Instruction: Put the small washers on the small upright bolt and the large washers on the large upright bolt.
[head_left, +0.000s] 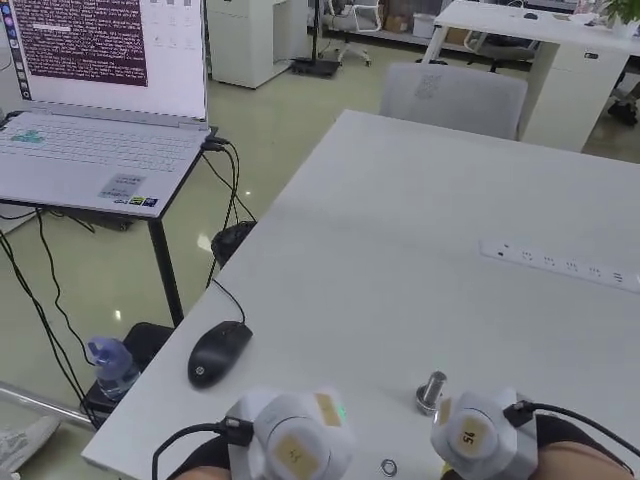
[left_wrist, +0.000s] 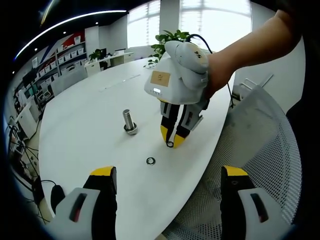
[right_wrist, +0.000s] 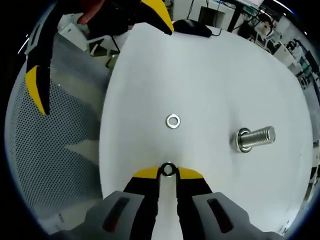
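A washer (right_wrist: 168, 170) is pinched between the closed tips of the right gripper (right_wrist: 168, 174). The upright bolt (right_wrist: 255, 137) stands ahead and to its right. Hold the hole level over the bolt tip before releasing. A loose washer (right_wrist: 173, 121) lies just ahead. The left gripper (left_wrist: 169, 172) gapes wide, empty. White table (head_left: 400, 220), with a mesh chair (left_wrist: 260, 130) beside it and an office beyond.

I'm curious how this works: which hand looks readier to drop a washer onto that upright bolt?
Right. The right gripper holds a washer between its shut fingers, close to the bolt. The left gripper is open and empty.
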